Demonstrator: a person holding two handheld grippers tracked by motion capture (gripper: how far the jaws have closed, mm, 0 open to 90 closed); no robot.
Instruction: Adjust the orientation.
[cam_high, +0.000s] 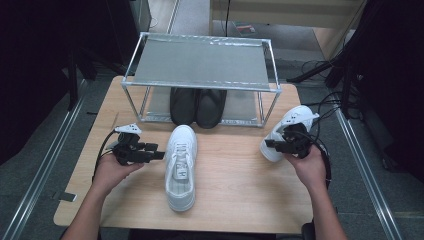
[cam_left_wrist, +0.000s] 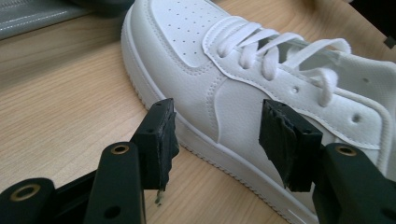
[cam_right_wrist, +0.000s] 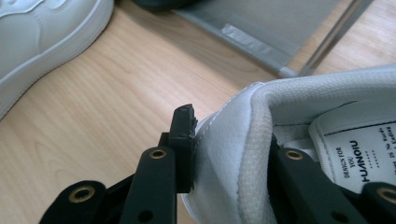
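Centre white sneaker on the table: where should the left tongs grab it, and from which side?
Grip the collar wall of the centre white sneaker near its heel end, one jaw inside the opening, coming from its left side where the left tongs wait open. The flat side panel is probably too broad to pinch. The right tongs hold the other sneaker that way.

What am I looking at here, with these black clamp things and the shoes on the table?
A person sits at a light wooden table, holding a black two-jaw gripper in each hand. One picture looks down from above; the other two come from cameras riding on the grippers. The left gripper is open beside a white lace-up sneaker lying mid-table. The right gripper clamps the heel wall of a second white sneaker. Behind stands a metal-framed shoe rack with a pair of black shoes underneath.
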